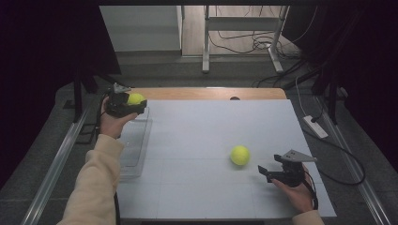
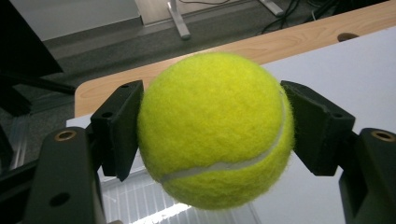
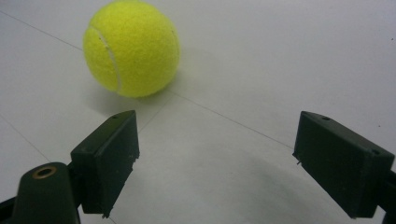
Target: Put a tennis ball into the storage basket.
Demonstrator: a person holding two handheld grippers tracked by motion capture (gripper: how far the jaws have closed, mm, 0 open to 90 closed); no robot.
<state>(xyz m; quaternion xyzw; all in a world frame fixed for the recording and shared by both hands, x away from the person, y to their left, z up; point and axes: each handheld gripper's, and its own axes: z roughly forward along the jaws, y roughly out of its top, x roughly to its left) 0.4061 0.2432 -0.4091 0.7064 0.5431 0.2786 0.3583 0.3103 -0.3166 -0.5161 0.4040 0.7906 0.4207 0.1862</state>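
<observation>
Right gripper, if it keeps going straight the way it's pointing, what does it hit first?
Probably the loose tennis ball on the white table. The right gripper is open, and the ball sits ahead but left of centre, so it might only clip it.

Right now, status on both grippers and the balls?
Left gripper shut on held tennis ball, above clear tray. Right gripper open, second ball ahead on table. Nothing between.

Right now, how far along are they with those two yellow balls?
About halfway, it seems. One tennis ball is already picked up, clamped in the left gripper above the clear tray at the table's left edge; no ball shows in the tray yet, so dropping it in looks like the step in hand. The second tennis ball lies on the white table, just ahead of the open right gripper.
</observation>
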